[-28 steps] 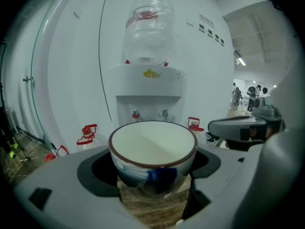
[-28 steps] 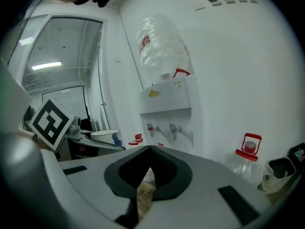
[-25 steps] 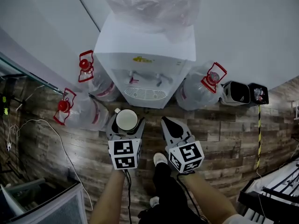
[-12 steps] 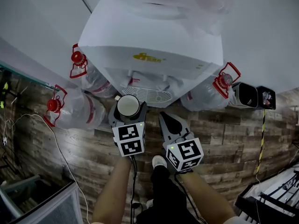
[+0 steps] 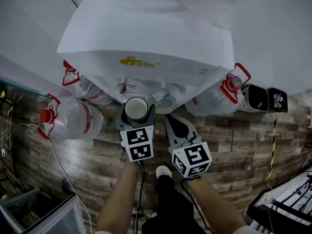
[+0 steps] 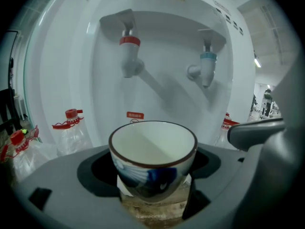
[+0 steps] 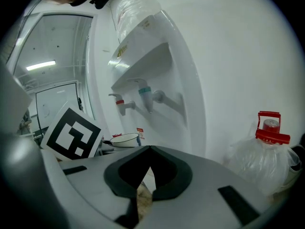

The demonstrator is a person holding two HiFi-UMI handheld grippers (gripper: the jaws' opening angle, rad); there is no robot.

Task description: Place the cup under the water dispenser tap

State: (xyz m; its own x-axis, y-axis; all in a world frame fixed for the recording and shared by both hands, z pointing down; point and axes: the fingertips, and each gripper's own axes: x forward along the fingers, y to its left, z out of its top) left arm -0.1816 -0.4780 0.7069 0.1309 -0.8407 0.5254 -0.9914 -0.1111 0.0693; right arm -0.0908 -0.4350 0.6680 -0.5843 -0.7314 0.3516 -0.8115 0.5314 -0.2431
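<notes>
Dark wood-plank flooring [image 5: 92, 150] runs up to a pale wall [image 5: 278, 38], against which a white water dispenser [image 5: 146, 38] stands. Clear water bottles with red handles lie on the floor on both sides of it, two on the left [image 5: 73, 121] and one on the right [image 5: 212, 101]. Past the right bottle are two small black boxes [image 5: 265, 99]. A yellow-and-black strip [image 5: 272, 145] crosses the planks, and thin cables [image 5: 58, 160] trail at the left.

The left claw [image 5: 136, 112] is clamped on a white cup [image 6: 152, 156] with blue markings and a dark rim. The cup is upright in front of the dispenser's recess, lower than the red tap [image 6: 128, 51] and the blue tap [image 6: 206, 66]. The right claw [image 5: 169, 121] is just beside it, its jaws together on nothing.
</notes>
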